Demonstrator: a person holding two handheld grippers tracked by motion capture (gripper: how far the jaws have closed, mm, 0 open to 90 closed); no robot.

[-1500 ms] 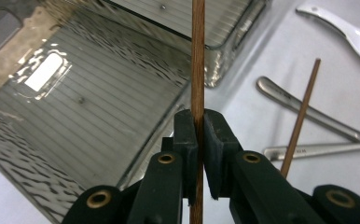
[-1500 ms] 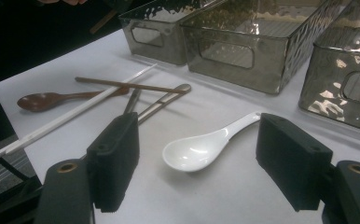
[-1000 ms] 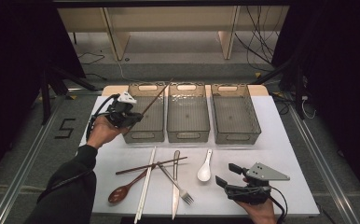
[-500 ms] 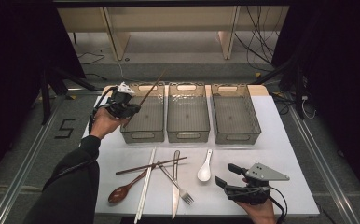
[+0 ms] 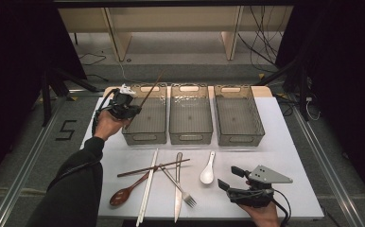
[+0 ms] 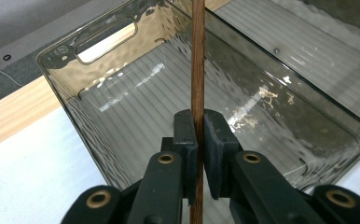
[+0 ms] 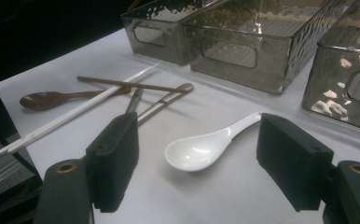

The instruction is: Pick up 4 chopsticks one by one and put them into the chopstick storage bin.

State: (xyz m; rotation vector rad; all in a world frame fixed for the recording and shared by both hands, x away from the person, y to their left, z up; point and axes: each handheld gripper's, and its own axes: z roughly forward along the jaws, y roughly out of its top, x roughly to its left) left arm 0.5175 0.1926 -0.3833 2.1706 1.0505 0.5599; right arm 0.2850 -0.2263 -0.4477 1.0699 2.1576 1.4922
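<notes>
So the whole thing turns on the brown chopstick [image 6: 197,60] vs the left-most bin [image 5: 146,137]: the left gripper [image 5: 132,111] has its jaws clamped on the stick near one end, pads squeezed tight on the wood w/ no gap, and the long axis runs straight out past the jaws, up and away over the open bin. In the high view the stick [image 5: 151,90] slants from the gripper at the bin's left wall toward its far handle end, tip up in the air, so it's above the bin, not in it yet. Imo the next bit is tipping it flatter so it lies along the bin's length before letting go, otherwise it could prop on the rim. The left hand is obv the nearer one; the right gripper [image 5: 232,178] sits well away from that bin, at the near right of the white table [image 5: 294,156], jaws wide apart w/ nothing in them, the white spoon [image 7: 206,147] lying on the table beyond them. Near side of the bin: second brown chopstick [image 5: 153,168], white chopsticks [image 5: 147,187], wooden spoon [image 5: 124,194], fork [image 5: 178,187], knife [image 5: 178,189]. Two more bins [image 5: 191,137] to its right, both look empty. Room's dark, cables on the floor beyond.
</notes>
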